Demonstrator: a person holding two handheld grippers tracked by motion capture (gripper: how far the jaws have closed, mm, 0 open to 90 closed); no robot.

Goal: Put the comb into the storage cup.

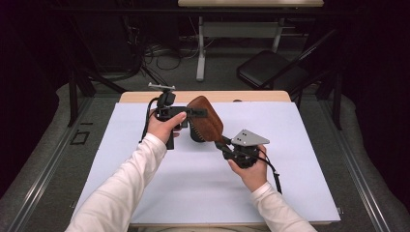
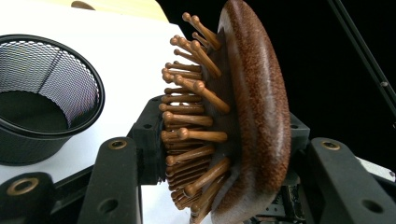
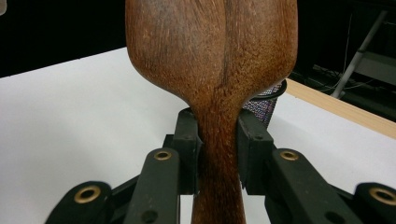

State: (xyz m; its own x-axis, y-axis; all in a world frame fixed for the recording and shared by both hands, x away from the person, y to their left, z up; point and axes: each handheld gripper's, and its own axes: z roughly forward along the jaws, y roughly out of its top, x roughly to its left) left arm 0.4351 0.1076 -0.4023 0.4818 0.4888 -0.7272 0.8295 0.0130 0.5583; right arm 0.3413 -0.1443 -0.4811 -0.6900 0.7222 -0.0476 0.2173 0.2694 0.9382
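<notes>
High view: I hold wooden hairbrush (image 1: 207, 120) above table (image 1: 290, 183), beside mesh cup (image 2: 42, 98). Right gripper (image 1: 223, 143) pinches handle for support; left gripper (image 1: 193, 114) clamps across head, bristles to back, likely taking over grip.

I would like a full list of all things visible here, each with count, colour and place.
hairbrush: one, brown wood with wooden pins, held above the table between both grippers
mesh cup: one, black, on the white sheet beside the brush
white sheet: one, covers the table top
table: one, light wood edge at the far side
folding chair: one, black, on the floor behind the table
left gripper: one, black, fingers shut on the brush head
right gripper: one, black, fingers shut on the brush handle
sleeves: two, white, from the bottom
</notes>
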